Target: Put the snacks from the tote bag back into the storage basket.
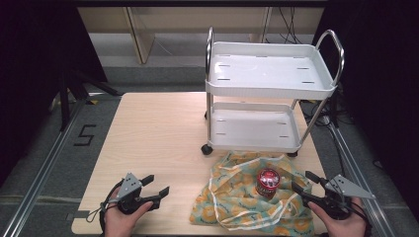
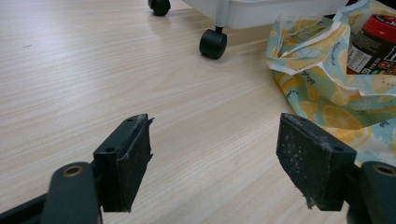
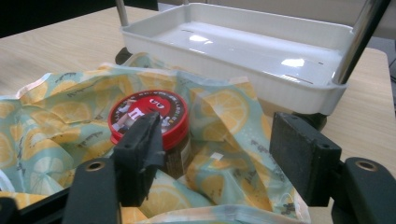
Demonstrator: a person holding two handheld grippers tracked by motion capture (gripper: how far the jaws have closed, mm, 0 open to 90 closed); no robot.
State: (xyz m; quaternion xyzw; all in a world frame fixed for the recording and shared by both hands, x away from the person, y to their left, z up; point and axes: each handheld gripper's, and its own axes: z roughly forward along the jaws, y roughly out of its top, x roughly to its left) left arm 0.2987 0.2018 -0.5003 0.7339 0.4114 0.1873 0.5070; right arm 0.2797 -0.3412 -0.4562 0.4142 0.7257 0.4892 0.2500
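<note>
A dark jar with a red lid (image 1: 267,182) stands upright on a lemon-print cloth bag (image 1: 232,197) spread at the table's front right. My right gripper (image 1: 305,181) is open just right of the jar, fingers over the cloth. In the right gripper view the jar (image 3: 149,123) sits behind the left finger (image 3: 137,156), with the bag (image 3: 233,112) around it. My left gripper (image 1: 155,184) is open near the front left, above bare wood, apart from the bag. In the left gripper view the bag (image 2: 327,88) and jar (image 2: 373,44) lie to the right of the gripper (image 2: 215,161).
A white two-shelf cart (image 1: 272,74) with chrome handles stands on the table's far right, its castors (image 2: 213,43) just beyond the bag. The wooden table (image 1: 153,133) stretches bare to the left. Dark curtains and a floor rail flank the table.
</note>
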